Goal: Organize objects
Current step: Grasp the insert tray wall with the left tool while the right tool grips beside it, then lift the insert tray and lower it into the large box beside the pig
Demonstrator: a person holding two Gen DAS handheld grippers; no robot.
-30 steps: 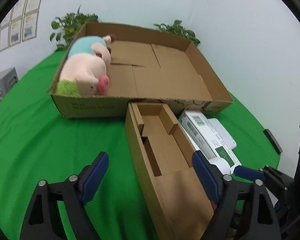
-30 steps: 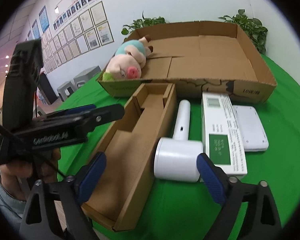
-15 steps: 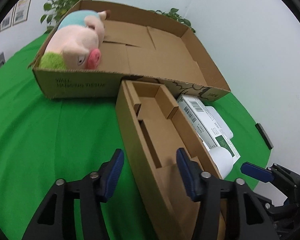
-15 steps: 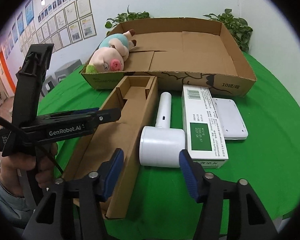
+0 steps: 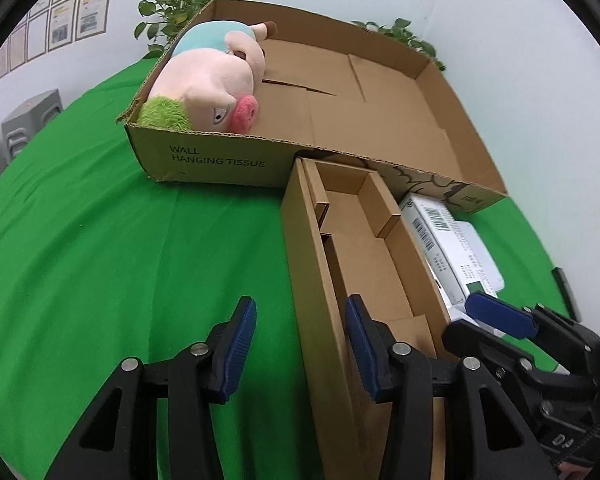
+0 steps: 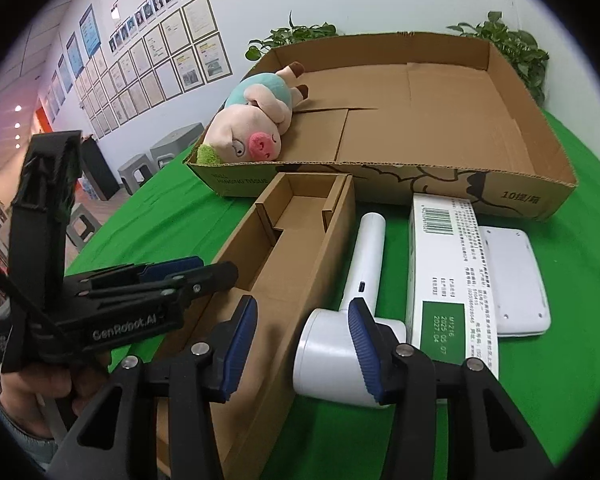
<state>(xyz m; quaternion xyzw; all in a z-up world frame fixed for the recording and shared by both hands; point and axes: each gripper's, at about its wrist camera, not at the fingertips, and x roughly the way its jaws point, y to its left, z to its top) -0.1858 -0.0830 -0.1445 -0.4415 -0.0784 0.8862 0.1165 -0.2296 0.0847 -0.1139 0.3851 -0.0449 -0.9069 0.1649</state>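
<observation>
Two wrist views over a table point(image 5: 100, 260) draped in green cloth. Farthest back lies the large cardboard tray point(image 6: 540, 184), shallow and open-topped, with a plush pig point(image 6: 248, 136) lying in its left end; the rest of its floor is bare. Butted against its near wall is the long narrow carton point(image 5: 312, 280), open on top, with folded inner partitions and nothing in it. To the carton's right, on the cloth, lie a white boxed product point(image 6: 448, 272), a flat white device point(image 6: 516, 280) partly tucked beneath it, and a white handheld appliance point(image 6: 340, 344) whose handle points toward the tray.

Change from a second ago: both claws have been closing from a wide spread to about a third of it. The left claw point(image 5: 300, 344) now straddles the carton's left wall, one pad outside and one inside, with a visible gap on each side: open, not yet gripping. The right claw point(image 6: 304, 344) straddles the carton's right wall near its front end, its right pad in front of the appliance's head; contact is not evident, so it too reads as open.

Interpretation: the carton appears to be the piece in hand, probably for a two-handed lift into the tray; the remaining closure must pinch thin walls without buckling them.
</observation>
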